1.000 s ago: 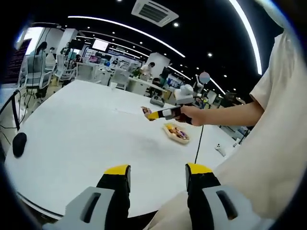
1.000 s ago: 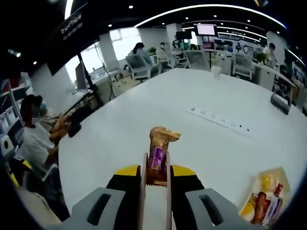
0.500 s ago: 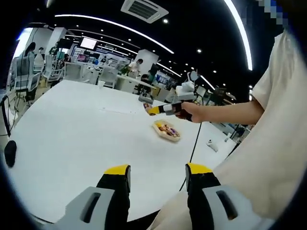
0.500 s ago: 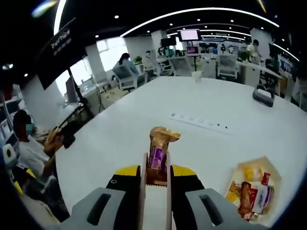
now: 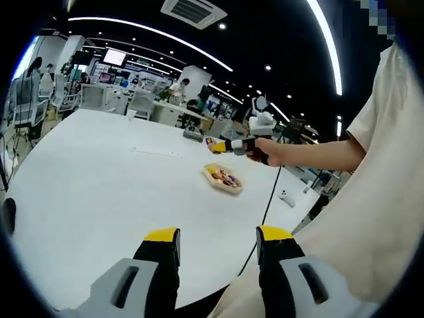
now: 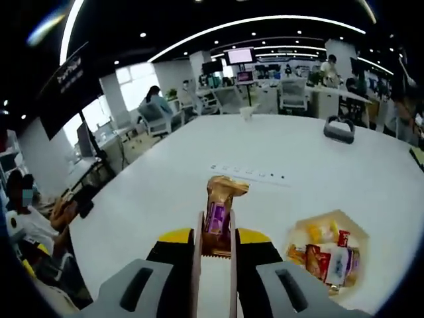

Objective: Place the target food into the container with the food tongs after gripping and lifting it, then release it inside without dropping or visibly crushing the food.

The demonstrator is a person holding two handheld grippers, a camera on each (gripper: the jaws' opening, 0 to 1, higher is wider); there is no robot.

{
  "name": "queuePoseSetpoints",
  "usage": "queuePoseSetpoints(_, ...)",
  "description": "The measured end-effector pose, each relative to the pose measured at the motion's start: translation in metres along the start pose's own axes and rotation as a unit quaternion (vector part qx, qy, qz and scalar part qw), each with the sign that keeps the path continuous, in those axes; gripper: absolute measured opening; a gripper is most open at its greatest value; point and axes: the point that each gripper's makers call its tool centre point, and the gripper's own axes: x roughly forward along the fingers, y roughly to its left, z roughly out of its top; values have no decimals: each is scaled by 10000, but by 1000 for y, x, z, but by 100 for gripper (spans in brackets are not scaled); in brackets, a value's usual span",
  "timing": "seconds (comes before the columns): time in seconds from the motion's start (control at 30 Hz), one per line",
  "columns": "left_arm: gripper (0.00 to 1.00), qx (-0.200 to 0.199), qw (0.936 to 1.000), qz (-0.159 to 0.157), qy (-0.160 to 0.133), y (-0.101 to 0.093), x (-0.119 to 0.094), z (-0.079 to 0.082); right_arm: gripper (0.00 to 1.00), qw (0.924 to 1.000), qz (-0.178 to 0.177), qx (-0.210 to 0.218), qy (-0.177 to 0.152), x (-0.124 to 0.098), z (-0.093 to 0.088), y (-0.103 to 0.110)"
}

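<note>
My right gripper (image 6: 214, 240) is shut on white food tongs (image 6: 213, 273), and the tong tips pinch a gold and purple snack packet (image 6: 220, 207) held upright above the white table (image 6: 185, 172). A shallow container (image 6: 329, 255) with several wrapped snacks lies on the table to the lower right of the packet. In the left gripper view, my left gripper (image 5: 218, 236) stands open with nothing in it, low over the table's near edge. Farther off, the right gripper (image 5: 228, 146) carries the packet (image 5: 210, 141) just above and beyond the container (image 5: 222, 178).
A power strip (image 6: 246, 175) lies across the table's middle, and a dark bag (image 6: 338, 130) sits at the far edge. A black cable (image 5: 268, 199) hangs below the person's hand (image 5: 266, 152). The person's pale shirt (image 5: 371, 218) is at the right. A seated person (image 6: 30, 222) is beyond the left table edge.
Both views have swung. In the right gripper view the container now sits closer to the held packet. The tongs still hold the packet; the left gripper stays open.
</note>
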Motion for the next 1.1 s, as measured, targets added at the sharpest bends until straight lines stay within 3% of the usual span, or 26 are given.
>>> queuePoseSetpoints(0.53,45,43,9997,-219,134,-2,13,1,23,9984,-439,174,-314,-24,21,-43)
queuePoseSetpoints(0.63,45,62,9995,-255,153,-3,16,2,23,9964,-681,248,-442,-35,24,-55)
queuePoseSetpoints(1.1,45,100,9991,-356,220,-6,22,2,23,9885,-1110,669,-776,-67,31,-91)
